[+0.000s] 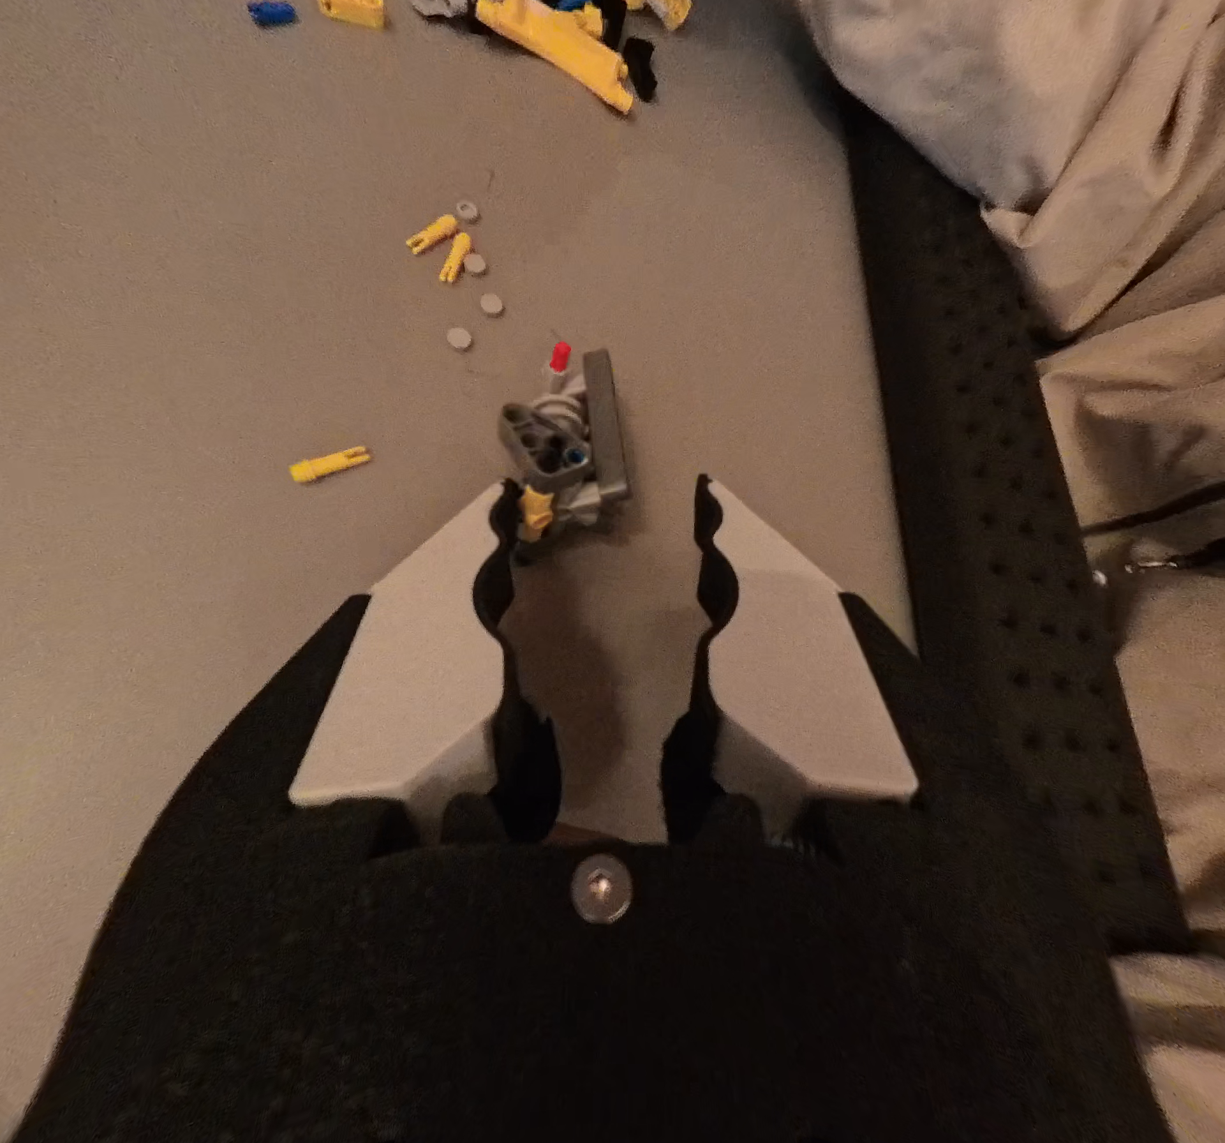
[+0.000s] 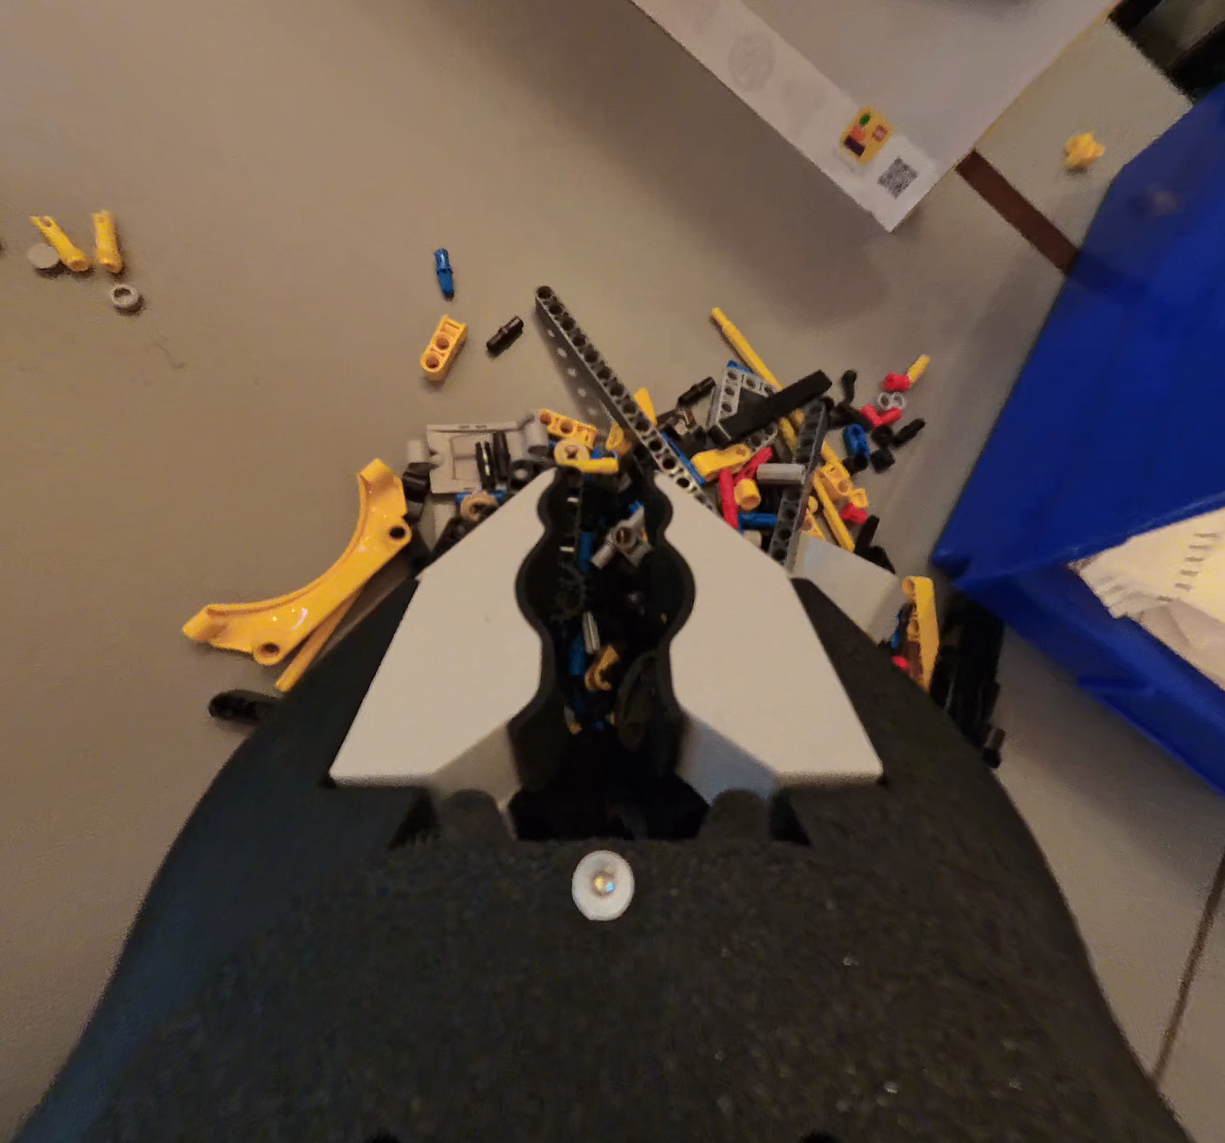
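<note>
Left hand-held gripper (image 1: 602,484) spread wide, left fingertip touching small grey plastic brick assembly (image 1: 563,445) — right hand-held gripper (image 2: 604,478) narrow, empty, over mixed yellow-black brick pile (image 2: 749,448).

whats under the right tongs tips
The right tongs hang over the brick pile; black, blue, yellow and grey pieces show in the narrow gap between the fingers. What the grey fingers cover is hidden.

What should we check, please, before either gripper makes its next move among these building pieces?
1. Left gripper open: ok, wide gap.
2. Grey assembly between its tips: not ok, it lies by the left finger.
3. Red pin on the assembly: ok, in place.
4. Right gripper state: cannot tell; tips near together over the parts pile.
5. Right gripper holding a piece: cannot tell.
</note>
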Demonstrator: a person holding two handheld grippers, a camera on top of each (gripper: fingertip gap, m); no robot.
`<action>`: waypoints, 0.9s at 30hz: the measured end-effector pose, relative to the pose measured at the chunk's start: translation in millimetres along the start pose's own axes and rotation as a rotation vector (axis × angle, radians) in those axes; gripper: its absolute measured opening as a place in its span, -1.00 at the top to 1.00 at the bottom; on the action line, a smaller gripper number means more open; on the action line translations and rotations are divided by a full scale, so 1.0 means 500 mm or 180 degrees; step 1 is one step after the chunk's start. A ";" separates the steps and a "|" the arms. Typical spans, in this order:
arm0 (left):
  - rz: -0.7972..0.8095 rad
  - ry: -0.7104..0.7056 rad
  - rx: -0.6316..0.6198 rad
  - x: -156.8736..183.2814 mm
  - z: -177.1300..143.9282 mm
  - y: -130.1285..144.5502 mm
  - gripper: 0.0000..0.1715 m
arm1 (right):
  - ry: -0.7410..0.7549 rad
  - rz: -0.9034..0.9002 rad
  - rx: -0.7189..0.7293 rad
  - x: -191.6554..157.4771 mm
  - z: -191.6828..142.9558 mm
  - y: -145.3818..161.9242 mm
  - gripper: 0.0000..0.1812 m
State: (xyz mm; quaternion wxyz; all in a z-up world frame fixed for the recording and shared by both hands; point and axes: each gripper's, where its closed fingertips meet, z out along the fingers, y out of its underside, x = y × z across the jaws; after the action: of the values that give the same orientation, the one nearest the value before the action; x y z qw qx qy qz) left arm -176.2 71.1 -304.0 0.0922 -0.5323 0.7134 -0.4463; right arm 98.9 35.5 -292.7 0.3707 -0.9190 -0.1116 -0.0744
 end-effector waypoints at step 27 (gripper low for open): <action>-0.0048 0.0028 0.0134 0.011 0.001 -0.043 0.63 | -0.1485 -0.1798 0.1545 -0.471 -0.011 -0.215 0.91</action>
State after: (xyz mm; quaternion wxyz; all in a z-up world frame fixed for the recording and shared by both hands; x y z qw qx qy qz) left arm -163.6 65.5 -287.0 0.0969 -0.5337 0.7001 -0.4643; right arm -156.7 71.5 -268.8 0.5058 -0.7309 -0.4536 0.0651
